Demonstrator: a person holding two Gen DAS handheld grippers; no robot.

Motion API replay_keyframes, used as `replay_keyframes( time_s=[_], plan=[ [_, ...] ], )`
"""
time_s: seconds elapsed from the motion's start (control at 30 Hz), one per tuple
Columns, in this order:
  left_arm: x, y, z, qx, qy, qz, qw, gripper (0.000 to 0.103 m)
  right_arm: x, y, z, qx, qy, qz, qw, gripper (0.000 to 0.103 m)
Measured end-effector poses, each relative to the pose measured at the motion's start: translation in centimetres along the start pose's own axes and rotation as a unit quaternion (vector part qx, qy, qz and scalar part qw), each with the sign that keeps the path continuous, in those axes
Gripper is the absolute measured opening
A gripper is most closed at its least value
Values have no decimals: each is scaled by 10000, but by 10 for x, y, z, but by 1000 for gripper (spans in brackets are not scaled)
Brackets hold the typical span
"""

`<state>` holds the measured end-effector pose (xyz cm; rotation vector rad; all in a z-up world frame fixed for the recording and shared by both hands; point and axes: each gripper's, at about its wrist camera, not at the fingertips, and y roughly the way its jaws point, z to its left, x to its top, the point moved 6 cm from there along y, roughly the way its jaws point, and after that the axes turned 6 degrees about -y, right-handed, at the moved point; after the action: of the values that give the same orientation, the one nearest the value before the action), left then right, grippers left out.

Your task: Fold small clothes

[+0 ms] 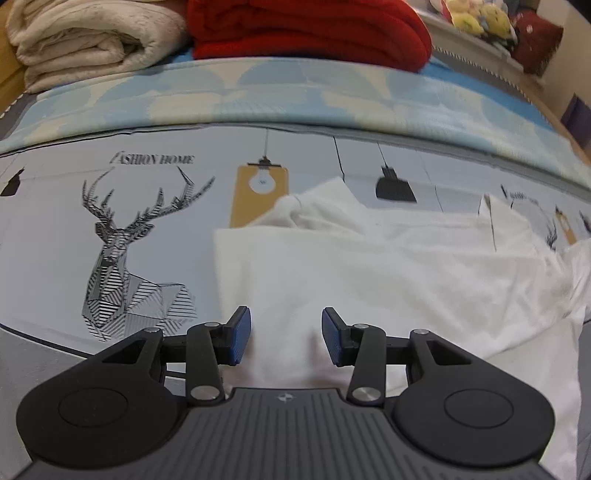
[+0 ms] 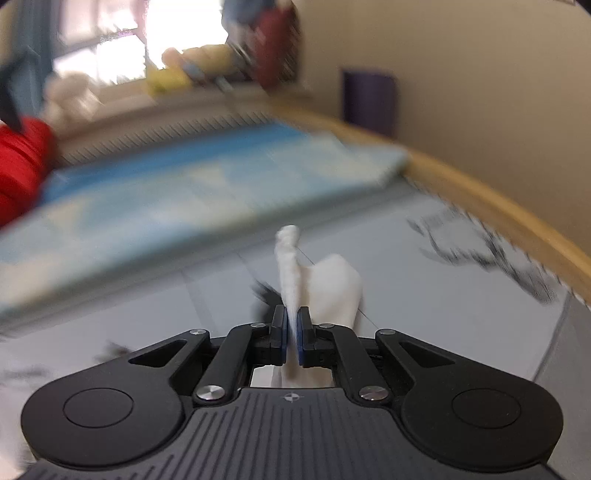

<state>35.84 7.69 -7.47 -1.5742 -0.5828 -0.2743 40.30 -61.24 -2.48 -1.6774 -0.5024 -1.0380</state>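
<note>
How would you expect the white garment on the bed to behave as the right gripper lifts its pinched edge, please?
Probably floppy: the white garment lies creased and bunched on the bed sheet, and the edge above the right gripper stands as a thin crumpled strip. Likely light, since one small pinch holds it up. The rest should trail and drag, as the left gripper hovers open.

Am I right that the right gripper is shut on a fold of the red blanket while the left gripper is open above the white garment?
Not quite: the right wrist view shows the right gripper shut on white garment cloth, not the red blanket. The left gripper is open above it.
</note>
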Motion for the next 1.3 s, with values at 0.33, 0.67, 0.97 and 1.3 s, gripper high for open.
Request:
replay_keyframes(
  time_s=[0.33, 0.67, 0.97, 1.3],
  plan=[
    [13, -31, 48, -65, -726, -277, 9970, 47, 20, -197, 207, 2673, -901, -1213, 9517, 5],
    [21, -46, 76, -224, -1193, -353, 9920, 47, -150, -305, 461, 5084, -2062, 440, 8349, 12],
    [13, -36, 72, -472, -1302, -143, 9903, 47, -164, -309, 387, 4201, -2682, 1123, 8596, 41],
    [9, -27, 38, -341, -933, -115, 9950, 47, -135, -186, 221, 1803, -1130, 1127, 9706, 54]
  ],
)
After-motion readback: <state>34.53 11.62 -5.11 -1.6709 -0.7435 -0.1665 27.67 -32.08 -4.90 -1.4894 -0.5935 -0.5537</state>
